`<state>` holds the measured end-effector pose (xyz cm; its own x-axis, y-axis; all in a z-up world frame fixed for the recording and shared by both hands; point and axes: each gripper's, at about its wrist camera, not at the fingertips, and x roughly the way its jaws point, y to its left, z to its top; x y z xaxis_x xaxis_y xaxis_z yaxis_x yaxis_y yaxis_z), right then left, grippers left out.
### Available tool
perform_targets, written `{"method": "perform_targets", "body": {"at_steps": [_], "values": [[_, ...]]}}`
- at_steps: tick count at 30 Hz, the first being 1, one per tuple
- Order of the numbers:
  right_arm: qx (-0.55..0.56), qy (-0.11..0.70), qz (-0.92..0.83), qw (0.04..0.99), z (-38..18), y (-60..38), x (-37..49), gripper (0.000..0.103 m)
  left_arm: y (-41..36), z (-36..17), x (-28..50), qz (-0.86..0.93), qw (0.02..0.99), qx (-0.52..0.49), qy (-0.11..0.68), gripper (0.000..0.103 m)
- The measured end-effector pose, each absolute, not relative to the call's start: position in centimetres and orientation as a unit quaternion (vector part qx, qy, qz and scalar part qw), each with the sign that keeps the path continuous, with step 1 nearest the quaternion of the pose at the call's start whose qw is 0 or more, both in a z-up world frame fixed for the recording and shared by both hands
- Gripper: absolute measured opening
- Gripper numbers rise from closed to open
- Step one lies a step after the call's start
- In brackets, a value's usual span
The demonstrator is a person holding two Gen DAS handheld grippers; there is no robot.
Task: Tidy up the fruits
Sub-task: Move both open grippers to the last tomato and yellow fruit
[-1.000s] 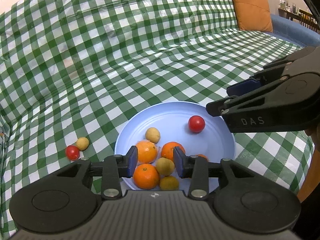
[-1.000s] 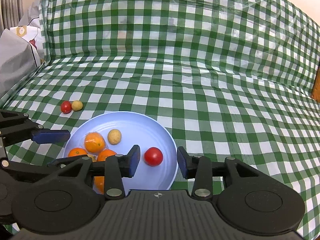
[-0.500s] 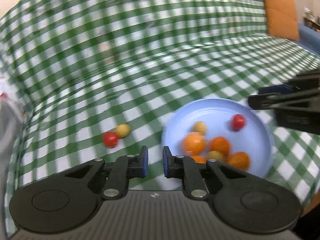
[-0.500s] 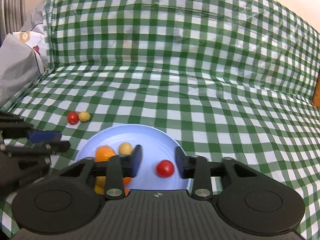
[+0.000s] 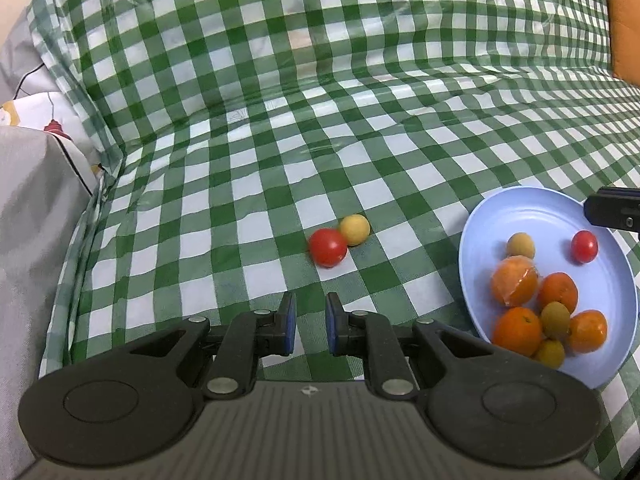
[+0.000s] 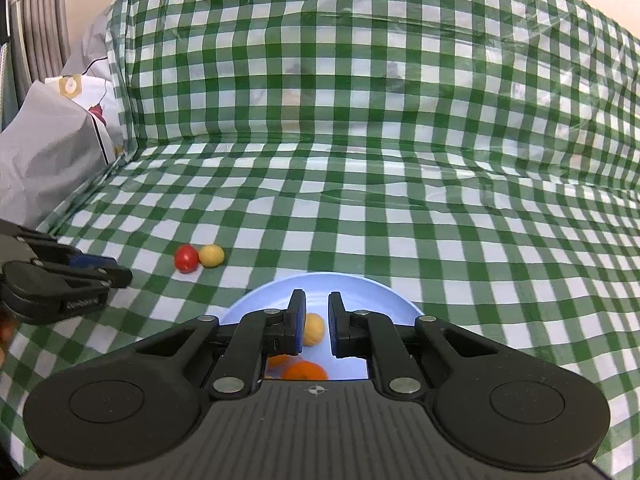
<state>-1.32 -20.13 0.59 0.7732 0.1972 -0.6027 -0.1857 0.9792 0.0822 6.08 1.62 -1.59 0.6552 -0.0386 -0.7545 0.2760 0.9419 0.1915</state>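
Two fruits lie loose on the checked cloth [image 5: 248,128], a red tomato [image 5: 327,247] and a yellow fruit [image 5: 354,230] touching it, well left of the blue plate [image 5: 480,240] where the oranges [image 5: 516,285] and the rest sit. I'd judge the step in hand is fetching that pair. To do it well, the left gripper [image 5: 310,325] needs to open wide before it goes down, straddle one fruit only, and come at the tomato from the side away from its neighbour, so the yellow one isn't nudged off rolling. A soft squeeze would do; tomato skin looks easy to bruise. Right now the left gripper is clenched on nothing, its pads nearly together, tilted down at the cloth just short of the pair and lined up with the tomato. The right gripper [image 6: 316,322] is likewise closed and empty, angled down over the plate's near edge, seemingly waiting its turn.
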Motion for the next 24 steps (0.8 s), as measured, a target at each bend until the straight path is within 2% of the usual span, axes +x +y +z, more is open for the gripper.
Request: {"method": "perform_targets", "body": {"at_steps": [4,7,9,13,15,22,24], "values": [[0.031,0.326,0.109,0.939,0.5,-19.6,-0.7,0.012,1.4,-2.0,7.0,-0.098,0.896,0.139,0.410,0.017],[0.061,0.333,0.116,0.934,0.4,-19.2,-0.2,0.012,1.4,-2.6,8.1,-0.106,0.892,0.123,0.421,0.024],[0.079,0.335,0.120,0.931,0.3,-18.8,0.2,0.013,1.7,-3.0,9.0,-0.102,0.891,0.114,0.427,0.038],[0.100,0.339,0.125,0.927,0.0,-17.8,1.3,0.013,2.2,-3.8,10.8,-0.097,0.887,0.092,0.441,0.047],[0.110,0.342,0.127,0.924,-0.3,-17.3,2.1,0.013,2.3,-4.2,11.6,-0.098,0.887,0.083,0.444,0.056],[0.141,0.348,0.140,0.916,-1.8,-15.5,4.8,0.014,1.9,-5.2,13.8,-0.108,0.887,0.073,0.443,0.056],[0.148,0.346,0.143,0.915,-2.2,-14.8,5.6,0.014,2.1,-5.4,14.2,-0.112,0.888,0.071,0.439,0.048]]}}
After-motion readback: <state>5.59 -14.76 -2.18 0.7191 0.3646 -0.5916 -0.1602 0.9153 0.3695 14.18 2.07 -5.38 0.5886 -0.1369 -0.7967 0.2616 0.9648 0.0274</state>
